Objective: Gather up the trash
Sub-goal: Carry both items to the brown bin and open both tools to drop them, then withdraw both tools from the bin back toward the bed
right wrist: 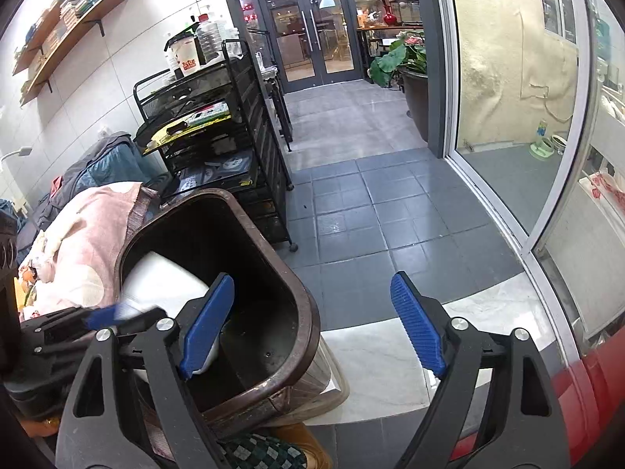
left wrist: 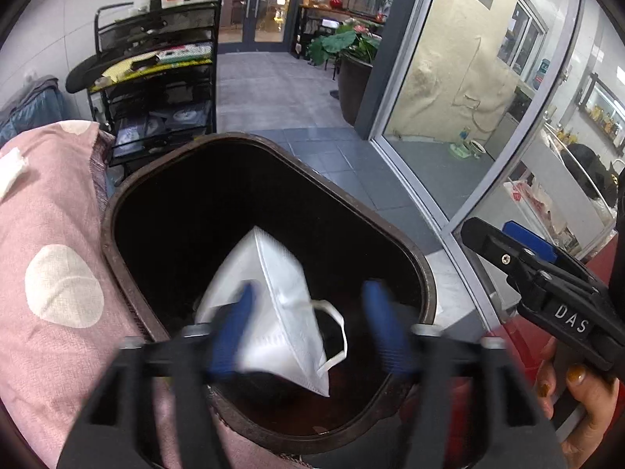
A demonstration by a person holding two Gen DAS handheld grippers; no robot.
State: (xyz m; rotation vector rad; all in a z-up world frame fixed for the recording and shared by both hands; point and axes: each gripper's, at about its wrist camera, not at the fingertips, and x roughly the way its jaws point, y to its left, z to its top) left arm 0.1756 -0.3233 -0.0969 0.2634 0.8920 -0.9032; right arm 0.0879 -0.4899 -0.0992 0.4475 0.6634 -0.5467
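Note:
A white folded face mask (left wrist: 269, 273) sits over the mouth of a dark brown trash bin (left wrist: 390, 230), tilted, with its ear loop hanging to the right. My left gripper (left wrist: 308, 297) is open above the bin's near rim, its blue pads blurred and wide apart on either side of the mask. From the right wrist, the mask (right wrist: 164, 277) shows inside the bin (right wrist: 308, 312), with the left gripper (right wrist: 101, 316) at its left rim. My right gripper (right wrist: 312, 281) stands open and holds nothing, to the right of the bin; a hand holds it (left wrist: 496, 234).
A pink cloth with pale dots (left wrist: 58, 254) lies against the bin's left side, a white scrap (left wrist: 11, 172) on it. A black mesh cart (left wrist: 156, 78) stands behind. Grey tile floor (right wrist: 371, 203) runs to glass doors; a sliding glass door (left wrist: 449, 117) is on the right.

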